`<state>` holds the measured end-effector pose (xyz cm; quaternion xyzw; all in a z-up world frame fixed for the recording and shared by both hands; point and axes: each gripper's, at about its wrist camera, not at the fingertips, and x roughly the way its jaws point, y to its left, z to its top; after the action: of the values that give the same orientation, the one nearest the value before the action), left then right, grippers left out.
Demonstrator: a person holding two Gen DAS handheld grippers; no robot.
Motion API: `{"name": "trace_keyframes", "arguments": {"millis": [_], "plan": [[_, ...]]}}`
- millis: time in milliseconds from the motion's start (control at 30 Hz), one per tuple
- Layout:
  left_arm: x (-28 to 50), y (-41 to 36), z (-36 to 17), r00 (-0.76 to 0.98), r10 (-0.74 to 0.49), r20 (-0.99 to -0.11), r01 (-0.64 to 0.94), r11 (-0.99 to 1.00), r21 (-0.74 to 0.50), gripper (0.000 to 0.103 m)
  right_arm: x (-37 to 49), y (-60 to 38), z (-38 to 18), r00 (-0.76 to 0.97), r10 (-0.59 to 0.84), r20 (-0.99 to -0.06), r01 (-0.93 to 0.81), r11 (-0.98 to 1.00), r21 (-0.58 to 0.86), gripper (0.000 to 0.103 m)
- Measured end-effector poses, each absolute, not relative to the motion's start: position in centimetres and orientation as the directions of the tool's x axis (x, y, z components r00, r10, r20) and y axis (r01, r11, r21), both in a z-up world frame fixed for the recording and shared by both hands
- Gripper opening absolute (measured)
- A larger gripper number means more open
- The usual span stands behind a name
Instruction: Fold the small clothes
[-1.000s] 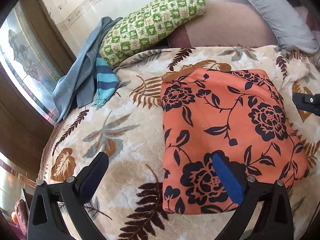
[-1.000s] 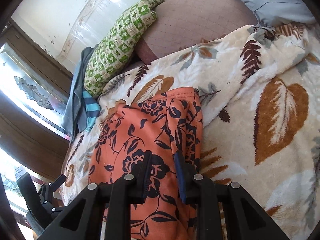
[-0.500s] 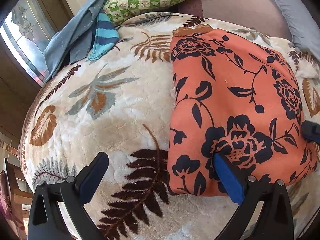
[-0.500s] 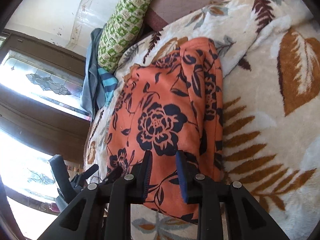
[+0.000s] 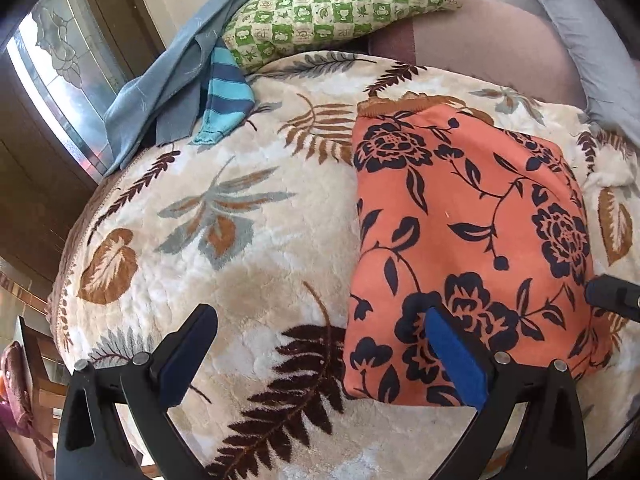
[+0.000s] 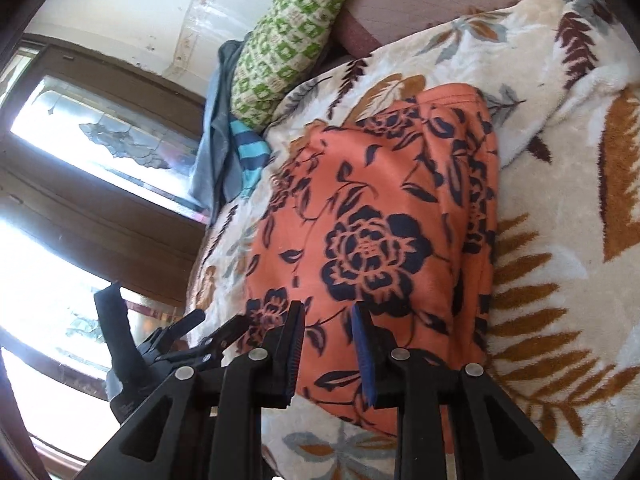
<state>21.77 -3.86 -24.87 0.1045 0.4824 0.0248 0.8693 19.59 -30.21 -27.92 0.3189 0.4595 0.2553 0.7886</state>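
An orange garment with dark blue flowers (image 5: 464, 236) lies folded into a rough rectangle on the leaf-patterned blanket (image 5: 224, 240); it also shows in the right wrist view (image 6: 384, 216). My left gripper (image 5: 320, 344) is wide open and empty, hovering over the garment's near left corner. My right gripper (image 6: 326, 316) is above the garment's near edge with its jaws narrowly apart and nothing between them. The right gripper's tip (image 5: 612, 298) pokes in at the garment's right edge. The left gripper (image 6: 176, 340) shows at the left of the right wrist view.
A green checked pillow (image 5: 340, 4), a grey-blue cloth (image 5: 168, 80) and a blue striped sock (image 5: 222, 96) lie at the blanket's far left corner. A mauve cushion (image 5: 492, 44) and grey pillow (image 5: 580, 40) sit behind. A window (image 6: 104, 144) and the bed edge are on the left.
Both grippers have pulled back toward the garment's near edge, with the views tilting; the right gripper's jaws have widened slightly. The garment has not moved.
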Motion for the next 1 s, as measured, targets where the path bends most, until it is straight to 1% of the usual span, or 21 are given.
{"name": "trace_keyframes", "arguments": {"millis": [67,100,133,233,367,433,567,667,767,867,900,933,1000], "plan": [[22.5,-4.4,-26.1,0.51,0.176,-0.842,0.081,0.965,0.251,0.103,19.8,-29.2,-28.8,0.41,0.686,-0.601,-0.099,0.689,0.718,0.027],[22.8,-4.6,-27.1,0.487,0.173,-0.856,0.103,0.962,0.253,0.103,20.0,-28.7,-29.5,0.389,0.671,-0.631,-0.082,0.707,0.702,0.028],[22.9,-4.7,-27.9,0.471,0.168,-0.866,0.115,0.961,0.25,0.103,20.2,-28.5,-30.2,0.374,0.662,-0.649,-0.063,0.716,0.695,0.026],[22.6,-4.5,-28.3,0.497,0.15,-0.855,0.103,0.968,0.23,0.103,20.6,-28.7,-30.6,0.37,0.676,-0.637,-0.046,0.698,0.714,0.026],[22.7,-5.4,-27.9,0.501,0.169,-0.849,0.167,0.944,0.286,0.103,21.1,-29.1,-30.8,0.373,0.692,-0.618,-0.045,0.679,0.733,0.026],[22.8,-5.7,-27.0,0.507,0.179,-0.843,0.182,0.934,0.307,0.103,21.0,-29.7,-29.8,0.427,0.676,-0.601,-0.064,0.685,0.725,0.026],[24.0,-6.6,-25.1,0.539,0.149,-0.829,0.21,0.929,0.304,0.103,21.6,-31.3,-28.0,0.529,0.657,-0.537,-0.065,0.663,0.746,0.027],[26.4,-7.5,-24.9,0.533,0.186,-0.825,0.203,0.919,0.338,0.103,22.4,-32.2,-27.8,0.57,0.639,-0.517,-0.049,0.655,0.754,0.027],[28.9,-8.3,-25.3,0.525,0.203,-0.827,0.197,0.916,0.35,0.103,23.5,-32.8,-28.4,0.577,0.639,-0.509,-0.025,0.637,0.771,0.027],[30.8,-8.6,-26.2,0.486,0.198,-0.851,0.192,0.926,0.325,0.103,25.0,-33.0,-28.6,0.572,0.612,-0.546,-0.005,0.668,0.744,0.028],[31.2,-8.6,-26.6,0.473,0.197,-0.859,0.189,0.93,0.317,0.103,25.4,-33.1,-28.9,0.562,0.613,-0.556,0.005,0.669,0.743,0.026],[31.4,-8.6,-26.8,0.47,0.187,-0.863,0.184,0.935,0.303,0.103,25.9,-33.3,-29.3,0.549,0.617,-0.564,0.022,0.664,0.747,0.026],[31.3,-8.7,-27.0,0.484,0.174,-0.858,0.183,0.938,0.294,0.103,26.5,-33.8,-29.6,0.553,0.616,-0.561,0.034,0.656,0.754,0.026]]}}
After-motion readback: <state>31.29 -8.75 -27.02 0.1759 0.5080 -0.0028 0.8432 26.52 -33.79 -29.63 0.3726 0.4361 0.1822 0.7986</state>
